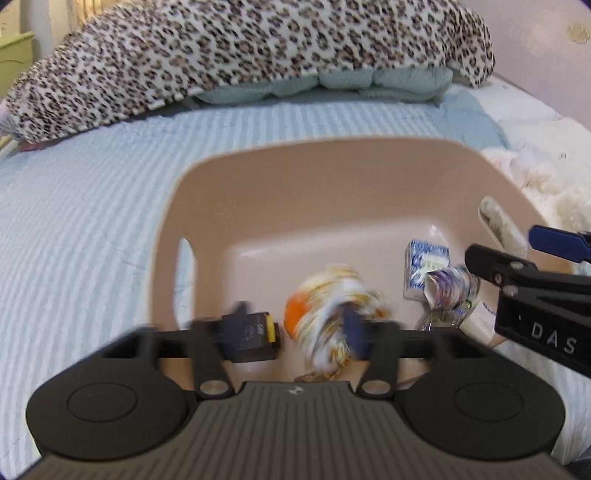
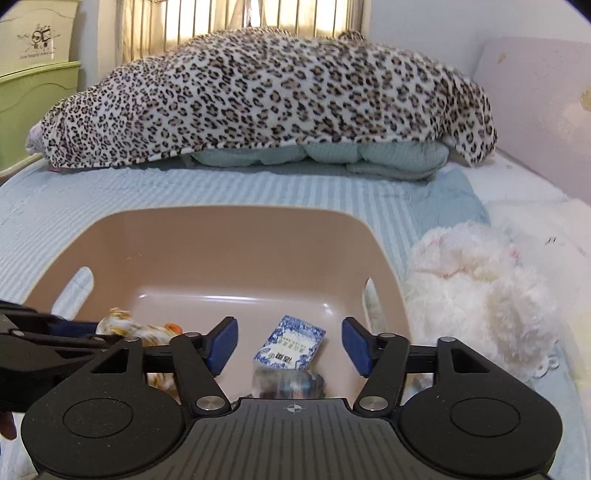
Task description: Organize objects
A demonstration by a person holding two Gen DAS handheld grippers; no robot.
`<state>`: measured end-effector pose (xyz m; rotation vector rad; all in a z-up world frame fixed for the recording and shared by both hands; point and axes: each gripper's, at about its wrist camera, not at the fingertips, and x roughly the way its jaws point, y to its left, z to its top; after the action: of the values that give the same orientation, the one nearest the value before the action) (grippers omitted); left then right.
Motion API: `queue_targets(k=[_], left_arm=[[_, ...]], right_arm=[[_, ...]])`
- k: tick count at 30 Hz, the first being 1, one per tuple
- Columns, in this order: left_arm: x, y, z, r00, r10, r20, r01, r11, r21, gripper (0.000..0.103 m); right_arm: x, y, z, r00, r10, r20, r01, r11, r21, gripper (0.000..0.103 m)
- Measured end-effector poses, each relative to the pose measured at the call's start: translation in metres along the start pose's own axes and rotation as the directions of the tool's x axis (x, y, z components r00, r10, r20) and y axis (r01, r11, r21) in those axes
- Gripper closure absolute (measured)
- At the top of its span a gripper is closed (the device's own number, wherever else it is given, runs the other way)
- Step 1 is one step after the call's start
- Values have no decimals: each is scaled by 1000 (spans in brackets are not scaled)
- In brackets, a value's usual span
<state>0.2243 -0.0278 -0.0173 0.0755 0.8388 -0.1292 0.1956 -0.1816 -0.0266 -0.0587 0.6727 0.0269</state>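
The letters "D A S" stand in white on the black body of the right claw (image 1: 546, 258), seen from the left wrist view at the right edge. A blue-and-white patterned box (image 2: 290, 345) lying in the beige basin (image 2: 221, 236) carries printed characters on a white band, too small to read. The cream cabinet (image 2: 37, 33) bears a cartoon drawing with an unreadable caption.

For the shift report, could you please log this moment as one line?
left claw: open over bin | right claw: open over bin | bin: blue-white packet, orange-white item
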Motion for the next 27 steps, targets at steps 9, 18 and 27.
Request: queue_targets(k=[9, 18, 27], left_arm=[[-54, 4, -2, 999, 22, 30, -22, 1000, -7, 28], [-93, 11, -24, 999, 21, 33, -20, 999, -32, 25], [-131, 18, -59, 996, 44, 76, -41, 999, -31, 25]], right_arm=[[-56, -6, 7, 1000, 13, 20, -13, 1000, 3, 17], [-101, -9, -10, 1000, 17, 27, -18, 999, 32, 13], [-124, -5, -38, 1000, 27, 1, -27, 999, 37, 13]])
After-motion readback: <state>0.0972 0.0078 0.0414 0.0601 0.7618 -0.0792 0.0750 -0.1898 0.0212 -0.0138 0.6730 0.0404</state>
